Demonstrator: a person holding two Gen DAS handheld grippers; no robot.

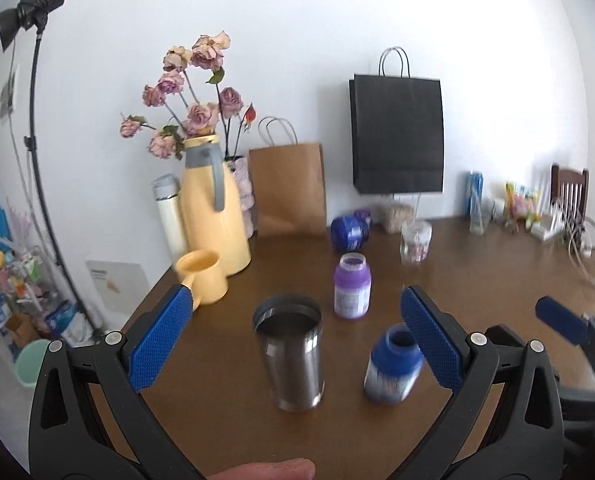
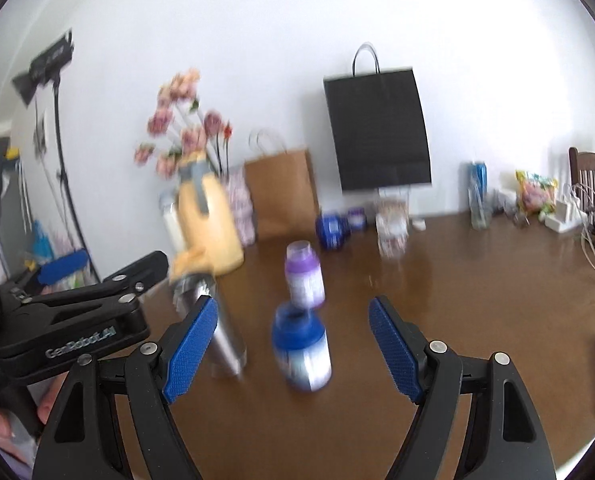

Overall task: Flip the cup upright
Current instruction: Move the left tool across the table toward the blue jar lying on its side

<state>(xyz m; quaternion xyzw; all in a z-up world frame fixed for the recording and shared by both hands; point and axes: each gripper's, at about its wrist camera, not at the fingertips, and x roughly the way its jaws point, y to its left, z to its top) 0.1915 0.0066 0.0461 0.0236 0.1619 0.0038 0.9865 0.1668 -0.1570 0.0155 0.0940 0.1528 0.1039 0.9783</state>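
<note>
- The cup [image 1: 291, 354] is a dark steel tumbler with a black rim.
- It stands upright, mouth open upward, on the brown table [image 1: 477, 280], just left of the blue-capped bottle [image 1: 393, 364].

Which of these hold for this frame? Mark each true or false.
1. The steel cup stands upright, mouth up. True.
2. The left tool is clamped on the cup. False: its jaws are wide apart, touching nothing.
3. The blue-capped bottle stands right of the cup in the left view. True.
4. The right tool holds the purple bottle. False: it is open and empty.
5. The black bag lies flat on the table. False: it is upright by the wall.
</note>
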